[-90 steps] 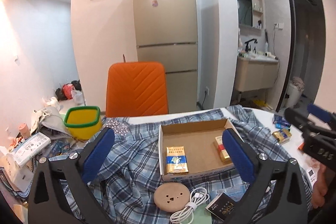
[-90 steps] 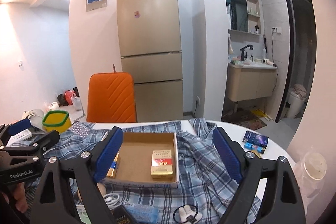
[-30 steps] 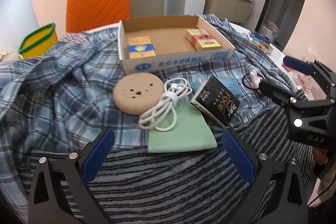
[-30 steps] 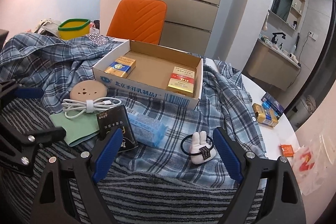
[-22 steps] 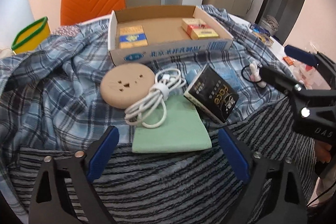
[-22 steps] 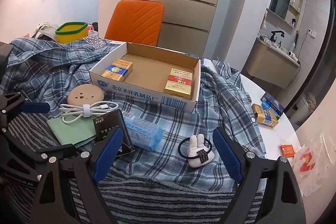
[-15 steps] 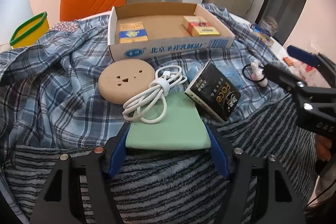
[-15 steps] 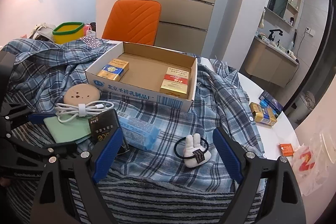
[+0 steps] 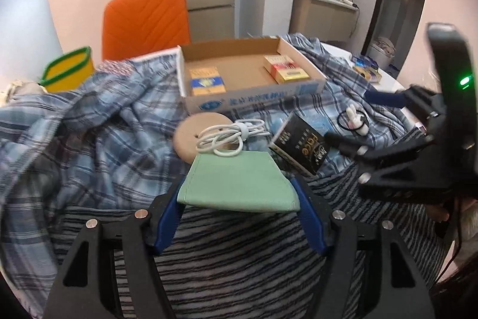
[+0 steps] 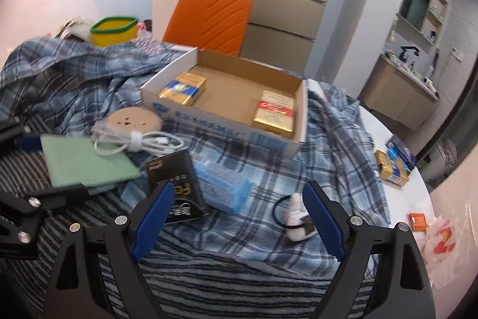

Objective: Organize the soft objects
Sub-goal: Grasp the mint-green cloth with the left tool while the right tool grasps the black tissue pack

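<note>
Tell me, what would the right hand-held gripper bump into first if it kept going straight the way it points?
Probably the pale blue packet on the plaid shirt, straight ahead of the open right hand-held gripper; depth is hard to judge.

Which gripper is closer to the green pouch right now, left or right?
Left. The left gripper is shut on the green pouch, one pad on each side. The right gripper hangs open, apart from it, over the plaid shirt near the black packet.

A matt green cloth [image 9: 239, 181] lies on fuzzy striped fabric [image 9: 254, 253] beside a woven plaid shirt [image 9: 98, 139], a plain cardboard box [image 9: 248, 91], a glossy black packet [image 9: 301, 145] and a smooth white cable [image 9: 230, 136].
</note>
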Demonstrator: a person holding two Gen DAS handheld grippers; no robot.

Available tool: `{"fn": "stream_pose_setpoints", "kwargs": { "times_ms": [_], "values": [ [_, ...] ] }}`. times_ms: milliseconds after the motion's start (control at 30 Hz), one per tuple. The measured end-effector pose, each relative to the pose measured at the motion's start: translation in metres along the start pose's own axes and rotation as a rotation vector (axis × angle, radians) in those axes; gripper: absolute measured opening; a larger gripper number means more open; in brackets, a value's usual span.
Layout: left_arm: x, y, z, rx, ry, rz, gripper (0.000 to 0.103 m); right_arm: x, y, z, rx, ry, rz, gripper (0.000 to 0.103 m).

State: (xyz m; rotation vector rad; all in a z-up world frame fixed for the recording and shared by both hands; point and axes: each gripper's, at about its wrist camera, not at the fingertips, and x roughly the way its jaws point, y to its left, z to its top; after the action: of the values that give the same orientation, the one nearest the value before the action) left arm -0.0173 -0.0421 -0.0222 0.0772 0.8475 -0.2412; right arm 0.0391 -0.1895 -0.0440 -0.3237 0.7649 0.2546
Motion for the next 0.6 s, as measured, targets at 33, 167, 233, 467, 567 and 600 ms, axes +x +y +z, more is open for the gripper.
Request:
{"fn": "stream_pose_setpoints", "kwargs": {
  "times_ms": [33,167,233,467,567,600],
  "values": [
    [-0.004,0.003,0.000,-0.003,-0.010,0.003,0.068,0.004,0.004,0.001,-0.014,0.013,0.014,0.089],
    [-0.014,0.016,0.003,-0.033,-0.045,0.016,0.068,0.016,0.022,0.003,-0.071,0.038,0.044,0.089],
    [-0.018,0.022,0.005,-0.049,-0.061,0.021,0.068,0.021,0.031,0.004,-0.102,0.045,0.048,0.089],
    [-0.025,0.036,0.008,-0.079,-0.097,0.034,0.068,0.039,0.045,0.003,-0.139,0.097,0.061,0.080],
    [-0.025,0.038,0.009,-0.087,-0.101,0.041,0.068,0.046,0.044,0.002,-0.133,0.125,0.073,0.075],
    [-0.024,0.039,0.009,-0.088,-0.100,0.042,0.068,0.048,0.044,0.001,-0.131,0.130,0.077,0.071]
  ]
}}
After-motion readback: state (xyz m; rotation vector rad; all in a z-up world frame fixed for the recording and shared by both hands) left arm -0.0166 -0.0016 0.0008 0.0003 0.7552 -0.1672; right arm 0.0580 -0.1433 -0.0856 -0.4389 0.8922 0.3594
